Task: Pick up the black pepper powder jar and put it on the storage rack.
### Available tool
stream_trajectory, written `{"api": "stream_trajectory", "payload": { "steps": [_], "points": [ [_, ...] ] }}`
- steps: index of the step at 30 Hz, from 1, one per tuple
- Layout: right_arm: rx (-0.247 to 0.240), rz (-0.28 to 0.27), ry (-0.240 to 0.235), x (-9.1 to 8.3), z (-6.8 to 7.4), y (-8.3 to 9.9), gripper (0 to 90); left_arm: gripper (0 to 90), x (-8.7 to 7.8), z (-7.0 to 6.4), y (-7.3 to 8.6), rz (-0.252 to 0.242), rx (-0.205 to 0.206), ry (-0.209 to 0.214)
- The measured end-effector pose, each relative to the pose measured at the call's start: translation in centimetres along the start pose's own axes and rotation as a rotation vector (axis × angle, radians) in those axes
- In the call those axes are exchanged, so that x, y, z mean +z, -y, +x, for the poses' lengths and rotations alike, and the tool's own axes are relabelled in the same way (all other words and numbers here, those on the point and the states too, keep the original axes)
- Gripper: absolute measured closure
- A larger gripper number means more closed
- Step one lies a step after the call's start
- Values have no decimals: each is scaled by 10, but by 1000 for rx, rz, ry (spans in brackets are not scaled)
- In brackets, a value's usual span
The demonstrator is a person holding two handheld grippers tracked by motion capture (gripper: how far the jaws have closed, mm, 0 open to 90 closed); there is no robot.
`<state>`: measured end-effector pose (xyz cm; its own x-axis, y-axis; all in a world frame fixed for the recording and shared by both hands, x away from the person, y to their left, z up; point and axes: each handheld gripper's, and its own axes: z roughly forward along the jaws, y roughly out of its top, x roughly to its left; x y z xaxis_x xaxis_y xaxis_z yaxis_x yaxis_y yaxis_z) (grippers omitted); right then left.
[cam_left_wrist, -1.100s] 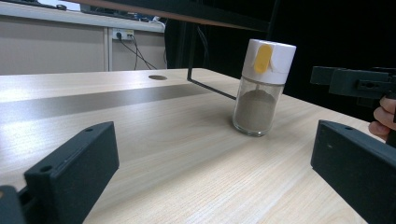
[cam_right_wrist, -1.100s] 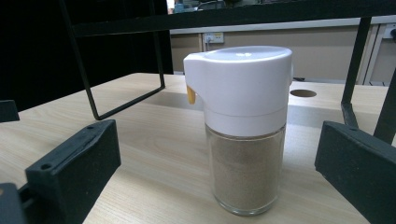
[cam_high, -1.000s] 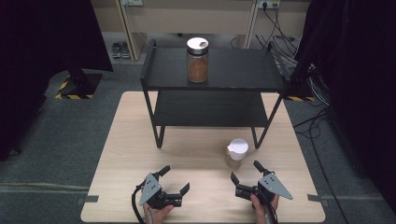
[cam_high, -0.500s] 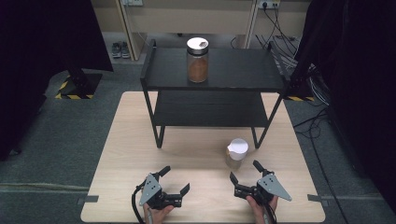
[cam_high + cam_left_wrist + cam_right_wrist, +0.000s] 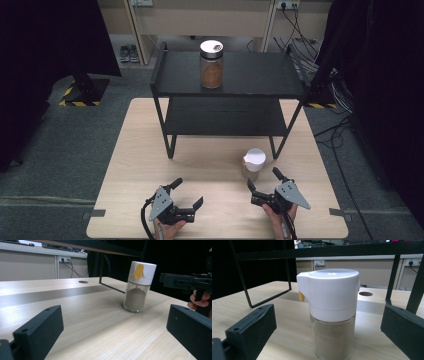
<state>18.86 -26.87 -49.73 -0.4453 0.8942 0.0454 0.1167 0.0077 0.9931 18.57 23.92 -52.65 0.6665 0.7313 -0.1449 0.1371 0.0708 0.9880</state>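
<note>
- The shaker (image 5: 253, 164) stands upright on the worktop (image 5: 140, 150), just in front of the rack's (image 5: 230, 82) front right leg.
- It has a white cap with a yellow tab, seen in the left gripper view (image 5: 140, 287), over a glass body partly filled with tan powder.
- The right gripper (image 5: 264, 182) sits just in front of the shaker, jaws spread wide and holding nothing; in its own view the shaker (image 5: 332, 312) stands close between the two jaws without touching either.
- The left gripper (image 5: 188, 192) rests near the worktop's front edge, to the left of the shaker and well apart from it, jaws likewise spread and empty.
- In the left gripper view the right gripper (image 5: 190, 282) shows beside the shaker, with the person's fingers (image 5: 198, 298) on it.
- A jar (image 5: 211, 64) with a white lid and brown contents stands on the rack's top shelf, behind the shaker and far from both grippers.
</note>
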Motion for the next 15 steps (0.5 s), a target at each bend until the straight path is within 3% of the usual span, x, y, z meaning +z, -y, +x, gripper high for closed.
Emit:
{"api": "stream_trajectory", "payload": {
  "steps": [15],
  "points": [
    [-12, 7, 1, 10, -2, 0, 3, 3, 0, 0, 1, -5, -5, -1]
  ]
}}
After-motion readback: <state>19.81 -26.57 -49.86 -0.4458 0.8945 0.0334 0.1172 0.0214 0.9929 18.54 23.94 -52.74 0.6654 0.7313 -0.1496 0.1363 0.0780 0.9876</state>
